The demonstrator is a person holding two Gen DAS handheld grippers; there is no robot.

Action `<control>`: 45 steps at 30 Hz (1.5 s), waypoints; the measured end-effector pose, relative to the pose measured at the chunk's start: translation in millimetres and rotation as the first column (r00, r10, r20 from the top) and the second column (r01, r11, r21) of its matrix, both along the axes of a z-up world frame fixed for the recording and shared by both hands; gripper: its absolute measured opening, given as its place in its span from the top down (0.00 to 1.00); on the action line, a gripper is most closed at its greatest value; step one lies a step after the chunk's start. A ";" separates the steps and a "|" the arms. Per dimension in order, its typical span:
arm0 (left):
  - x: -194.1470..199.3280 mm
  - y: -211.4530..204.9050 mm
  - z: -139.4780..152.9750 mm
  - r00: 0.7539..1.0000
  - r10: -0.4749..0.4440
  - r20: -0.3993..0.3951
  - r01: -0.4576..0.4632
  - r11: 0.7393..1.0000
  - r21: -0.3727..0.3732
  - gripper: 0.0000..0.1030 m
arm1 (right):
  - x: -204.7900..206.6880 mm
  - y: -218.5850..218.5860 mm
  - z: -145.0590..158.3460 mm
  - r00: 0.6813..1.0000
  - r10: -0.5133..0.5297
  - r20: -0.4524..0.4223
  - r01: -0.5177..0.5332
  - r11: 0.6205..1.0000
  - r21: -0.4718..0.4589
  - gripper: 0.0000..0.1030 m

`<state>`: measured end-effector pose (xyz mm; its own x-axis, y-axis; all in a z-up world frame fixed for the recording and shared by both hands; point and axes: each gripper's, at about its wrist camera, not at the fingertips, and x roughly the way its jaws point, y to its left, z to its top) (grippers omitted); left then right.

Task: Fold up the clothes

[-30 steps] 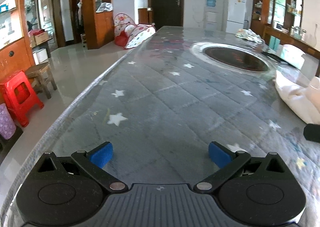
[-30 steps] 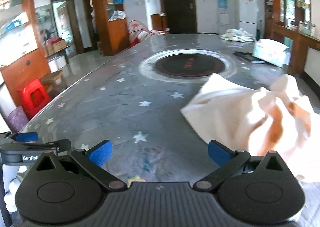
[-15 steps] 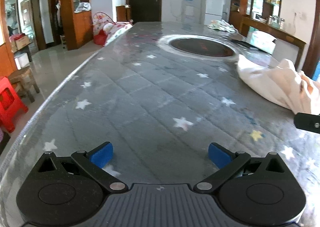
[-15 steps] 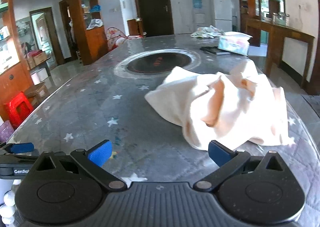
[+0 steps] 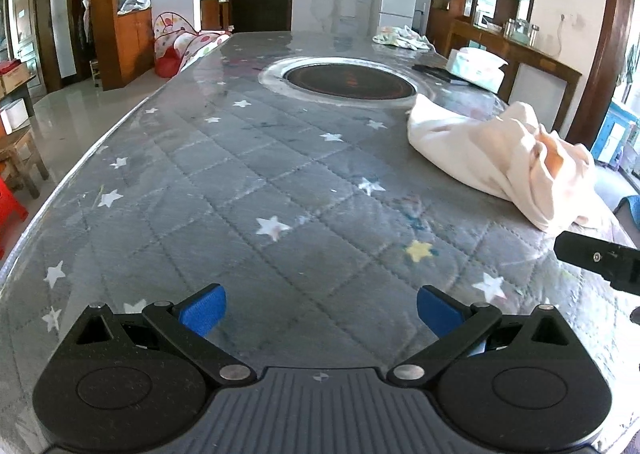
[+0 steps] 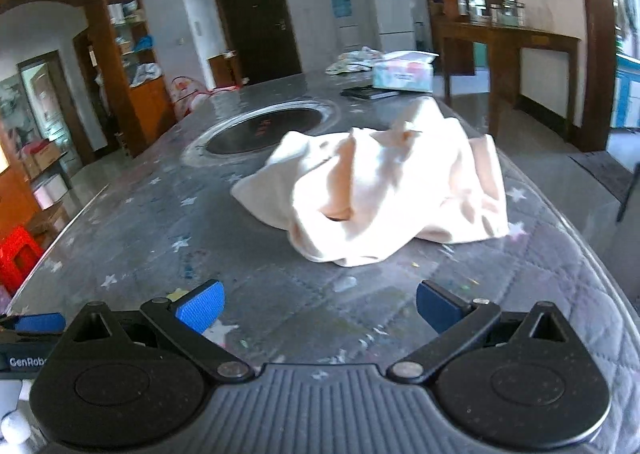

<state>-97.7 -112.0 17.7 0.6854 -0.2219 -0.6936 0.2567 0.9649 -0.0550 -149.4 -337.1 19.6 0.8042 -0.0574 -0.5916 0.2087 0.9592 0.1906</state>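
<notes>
Your left claw (image 5: 321,308) gapes wide over bare table (image 5: 248,189); only your right claw (image 6: 320,304), equally wide, faces the crumpled cloth (image 6: 384,193) head-on.

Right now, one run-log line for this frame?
left tongs open, empty | right tongs open, empty | cream garment crumpled on table, untouched

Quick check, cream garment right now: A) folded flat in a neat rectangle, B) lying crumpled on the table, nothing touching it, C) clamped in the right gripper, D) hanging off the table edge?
B: the cream garment lies in a crumpled heap on the table, ahead of the open right gripper, whose fingers are clear of it; the left gripper is open over bare table too.
</notes>
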 end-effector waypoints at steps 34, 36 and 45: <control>-29.7 -47.1 11.0 0.989 -0.148 0.024 0.147 0.988 0.049 0.00 | -23.7 -23.2 -4.9 0.996 -0.091 -0.017 0.090 0.996 -0.018 0.00; -29.3 -48.1 10.1 0.989 -0.150 0.020 0.149 0.988 0.050 0.00 | -23.1 -23.5 -5.6 0.996 -0.092 -0.019 0.091 0.996 -0.017 0.00; -29.7 -51.9 8.3 0.987 -0.161 0.012 0.160 0.986 0.055 0.00 | -23.7 -25.2 -5.8 0.995 -0.099 -0.021 0.098 0.995 -0.019 0.00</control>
